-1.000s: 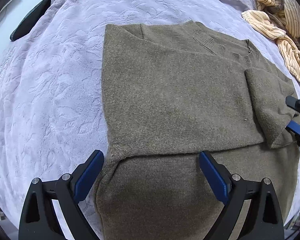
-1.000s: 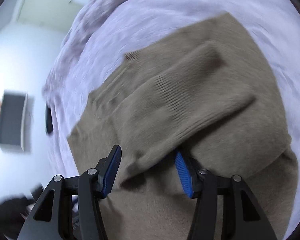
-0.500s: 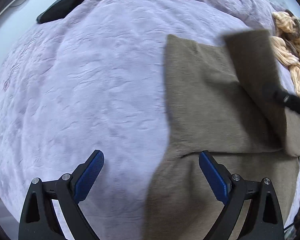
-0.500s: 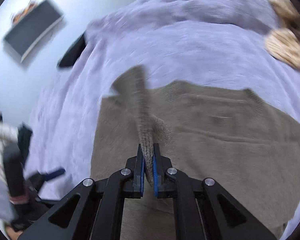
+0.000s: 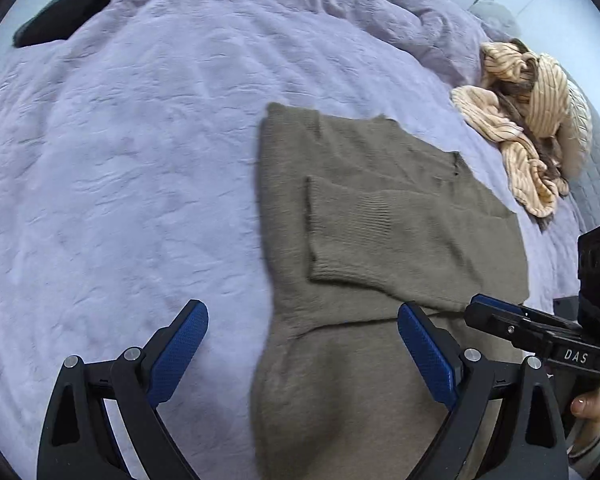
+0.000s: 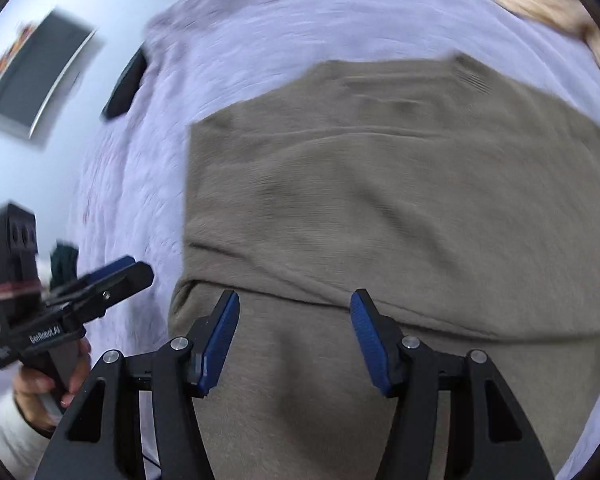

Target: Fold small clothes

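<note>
Both grippers, left (image 5: 302, 346) and right (image 6: 294, 338), gape empty over the sweater (image 5: 380, 216); next fold should grip the near hem evenly.

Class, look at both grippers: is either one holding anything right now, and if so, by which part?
Nothing is held. The left gripper and the right gripper are both open above the olive sweater, whose sleeve lies folded across its body.

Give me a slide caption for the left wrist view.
Open left gripper above an olive sweater with one sleeve folded across, on a lavender bedspread.
</note>
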{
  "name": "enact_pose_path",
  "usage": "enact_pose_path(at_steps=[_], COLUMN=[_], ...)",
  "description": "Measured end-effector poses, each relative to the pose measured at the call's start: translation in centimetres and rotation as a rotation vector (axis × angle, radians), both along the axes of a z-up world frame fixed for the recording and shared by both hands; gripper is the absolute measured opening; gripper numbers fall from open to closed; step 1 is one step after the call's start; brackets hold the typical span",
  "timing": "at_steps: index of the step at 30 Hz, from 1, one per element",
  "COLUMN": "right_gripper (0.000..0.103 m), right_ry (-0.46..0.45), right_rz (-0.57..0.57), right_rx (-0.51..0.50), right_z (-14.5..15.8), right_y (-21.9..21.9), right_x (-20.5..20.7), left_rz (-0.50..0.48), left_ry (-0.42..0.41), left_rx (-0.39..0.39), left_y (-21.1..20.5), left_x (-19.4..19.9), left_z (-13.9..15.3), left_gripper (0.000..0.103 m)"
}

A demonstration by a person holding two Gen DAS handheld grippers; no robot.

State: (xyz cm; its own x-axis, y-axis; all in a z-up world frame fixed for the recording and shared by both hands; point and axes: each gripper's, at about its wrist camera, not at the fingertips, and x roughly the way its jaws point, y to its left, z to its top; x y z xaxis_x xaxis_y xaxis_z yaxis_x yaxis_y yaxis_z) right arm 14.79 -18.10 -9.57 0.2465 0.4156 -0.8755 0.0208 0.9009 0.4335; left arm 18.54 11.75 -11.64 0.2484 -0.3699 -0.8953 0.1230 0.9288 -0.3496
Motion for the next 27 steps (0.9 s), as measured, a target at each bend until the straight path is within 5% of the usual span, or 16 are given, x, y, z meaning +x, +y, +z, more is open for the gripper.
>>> enact_pose_path(at_steps=[3,5,9,13,14,15,16,19,23,27], right_gripper=[0.062,0.062,0.062,0.062,0.056,0.019,0.007,0.007,0.007,0.017], right_ry=[0.033,0.051,0.080,0.121,0.124,0.118,0.115,0.061,0.123,0.156], right_rz=[-0.123,-0.202,-0.370,-0.552,-0.588,-0.615,-0.623,-0.562,-0.472,-0.540], right_rx=[0.065,0.094,0.138,0.186,0.211,0.237,0.256,0.248,0.071,0.166], right_z=[0.0,0.1,-1.0,-2.9,-3.5,-3.9,-4.1,-3.2,-4.2,-5.6], right_y=[-4.9,-7.9,-12.4,-16.8,-17.7,-18.6,-19.2,-19.0,-17.3,-18.5], right_x=[-0.8,-2.0,-4.6,-6.2,-6.2,-6.0,-5.6,-4.0,-3.6,-5.3], left_rz=[-0.022,-0.022,-0.044,-0.010,-0.002,0.004,0.006,-0.023,-0.054,-0.048], left_ry=[0.042,0.078,0.089,0.102,0.104,0.103,0.098,0.066,0.024,0.028], left_rx=[-0.042,-0.064,-0.066,-0.013,-0.010,-0.014,-0.007,0.062,0.135,0.146], left_y=[-2.4,-3.4,-5.1,-5.7,-5.6,-5.5,-5.4,-5.8,-6.8,-6.5], left_x=[2.0,2.4,3.8,4.8,4.9,4.9,4.9,4.3,3.5,3.0], left_z=[-0.9,-1.7,-2.9,-4.0,-4.1,-4.1,-4.0,-3.9,-4.1,-3.6], left_gripper=[0.094,0.079,0.079,0.053,0.052,0.052,0.052,0.052,0.052,0.052])
